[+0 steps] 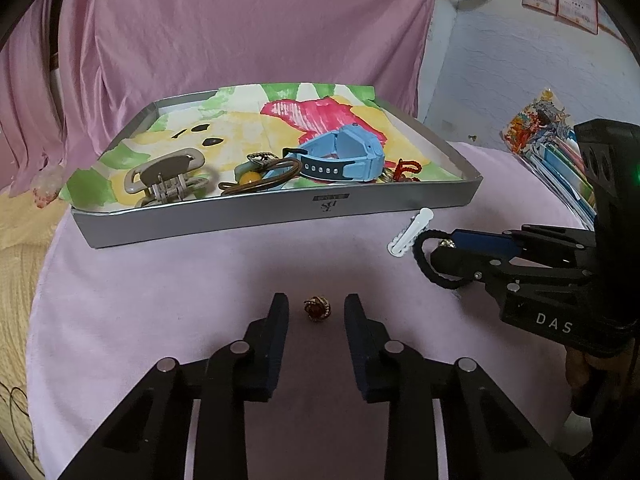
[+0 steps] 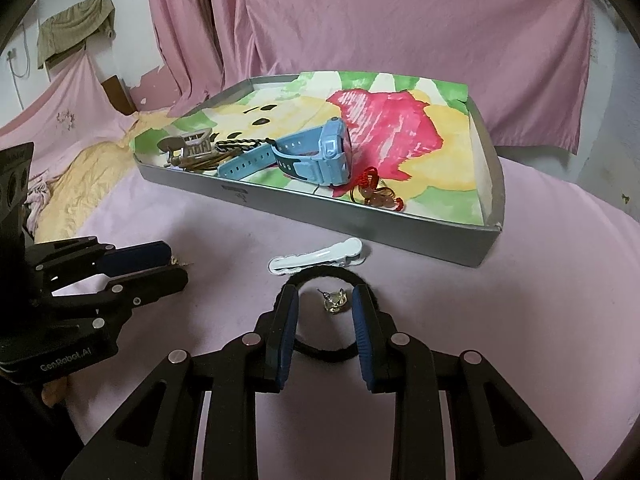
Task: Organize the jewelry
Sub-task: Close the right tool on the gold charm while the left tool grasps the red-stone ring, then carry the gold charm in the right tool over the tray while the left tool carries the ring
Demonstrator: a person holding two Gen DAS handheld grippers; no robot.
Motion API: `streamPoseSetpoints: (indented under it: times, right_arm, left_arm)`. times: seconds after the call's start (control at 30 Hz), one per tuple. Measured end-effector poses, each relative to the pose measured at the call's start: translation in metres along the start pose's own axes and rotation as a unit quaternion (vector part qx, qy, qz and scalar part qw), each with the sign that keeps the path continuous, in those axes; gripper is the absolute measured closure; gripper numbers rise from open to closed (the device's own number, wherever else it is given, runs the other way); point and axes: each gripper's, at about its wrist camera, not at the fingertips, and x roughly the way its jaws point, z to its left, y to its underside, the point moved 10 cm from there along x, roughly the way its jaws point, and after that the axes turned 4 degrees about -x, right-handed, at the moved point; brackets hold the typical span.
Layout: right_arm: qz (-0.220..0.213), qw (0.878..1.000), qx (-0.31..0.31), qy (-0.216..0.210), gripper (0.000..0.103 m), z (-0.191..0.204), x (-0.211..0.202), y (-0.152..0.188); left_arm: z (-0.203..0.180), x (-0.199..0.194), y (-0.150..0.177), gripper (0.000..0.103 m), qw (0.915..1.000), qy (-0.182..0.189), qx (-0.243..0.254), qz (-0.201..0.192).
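**Both grippers low over the pink cloth, in front of the tray**

My left gripper (image 1: 316,308) stands open, a small gold ring (image 1: 317,309) lying between its fingers, untouched. Bare cloth (image 1: 160,280) stretches left to its rounded edge. My right gripper (image 2: 325,300) is also open, straddling a small earring (image 2: 335,301) inside a black hair tie (image 2: 324,276). A white clip (image 2: 316,258) lies just beyond. The grey tray (image 1: 280,216) holds a hair claw (image 1: 168,180), a blue watch (image 1: 344,154) and a red cord (image 1: 408,170).
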Motion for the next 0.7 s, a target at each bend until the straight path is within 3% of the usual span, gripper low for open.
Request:
streamPoseSetpoints:
  times: [0.17, 0.47, 0.7]
  right_arm:
    - [0.002, 1.000, -0.002, 0.006, 0.088, -0.001, 0.002, -0.002]
    - [-0.009, 1.000, 0.003, -0.003, 0.089, -0.002, -0.002, -0.003]
    - [-0.040, 0.999, 0.020, -0.019, 0.089, -0.001, -0.013, -0.006]
  left_arm:
    - [0.001, 0.001, -0.001, 0.090, 1.0000, -0.002, -0.002, 0.001]
    - [0.000, 0.002, -0.001, 0.090, 1.0000, 0.004, -0.002, 0.000]
    - [-0.002, -0.012, -0.012, 0.090, 0.9993, 0.015, -0.010, -0.033]
